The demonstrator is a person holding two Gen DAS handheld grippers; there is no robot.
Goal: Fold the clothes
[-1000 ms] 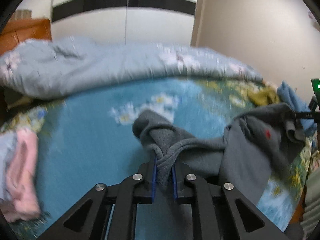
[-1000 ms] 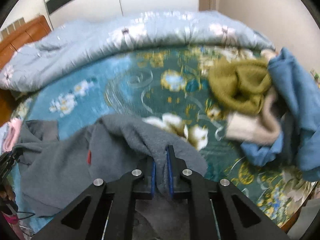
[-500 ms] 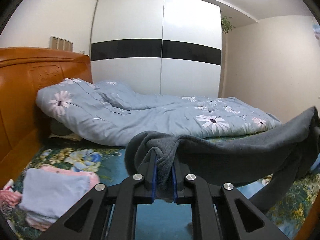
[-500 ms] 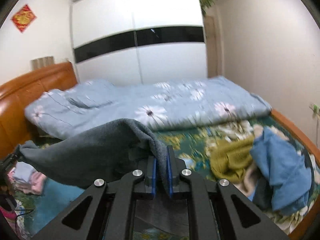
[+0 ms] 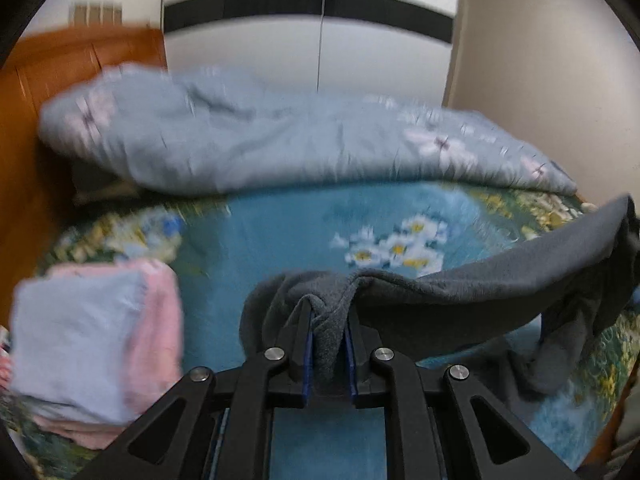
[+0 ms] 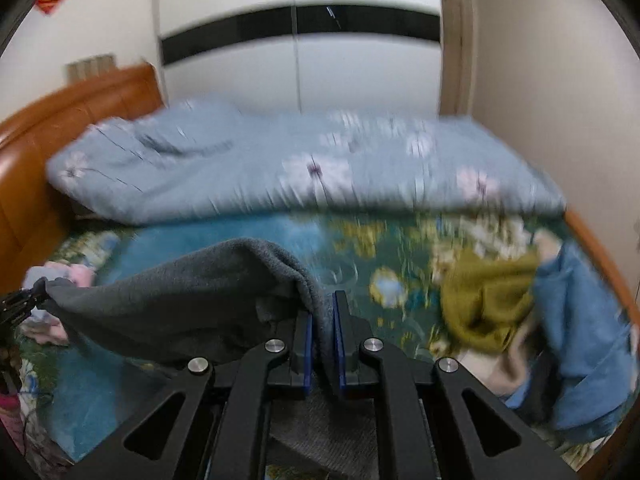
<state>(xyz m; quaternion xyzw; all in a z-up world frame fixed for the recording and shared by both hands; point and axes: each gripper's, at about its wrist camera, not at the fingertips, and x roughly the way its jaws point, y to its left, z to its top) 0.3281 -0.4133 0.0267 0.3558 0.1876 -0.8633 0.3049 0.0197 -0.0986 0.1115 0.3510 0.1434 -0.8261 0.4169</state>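
A dark grey fleece garment [image 5: 472, 300] hangs stretched in the air above the bed between both grippers. My left gripper [image 5: 327, 320] is shut on one bunched end of it, low in the left wrist view. My right gripper [image 6: 321, 316] is shut on the other end, and the grey garment [image 6: 180, 300] spreads away to the left there. The far left gripper [image 6: 18, 306] shows small at that view's left edge. Part of the garment sags down at the right of the left wrist view.
The bed has a blue flowered sheet [image 5: 280, 240] and a rumpled light blue duvet [image 5: 260, 148] at the back. Folded pink and pale blue clothes [image 5: 92, 344] are stacked left. Unfolded olive [image 6: 488, 304] and blue [image 6: 580, 344] clothes lie right. An orange wooden headboard [image 5: 60, 92] stands left.
Both grippers lifted the grey garment off the bed and pulled it taut, then tipped down again toward the mattress. Both frames are now blurred by motion.
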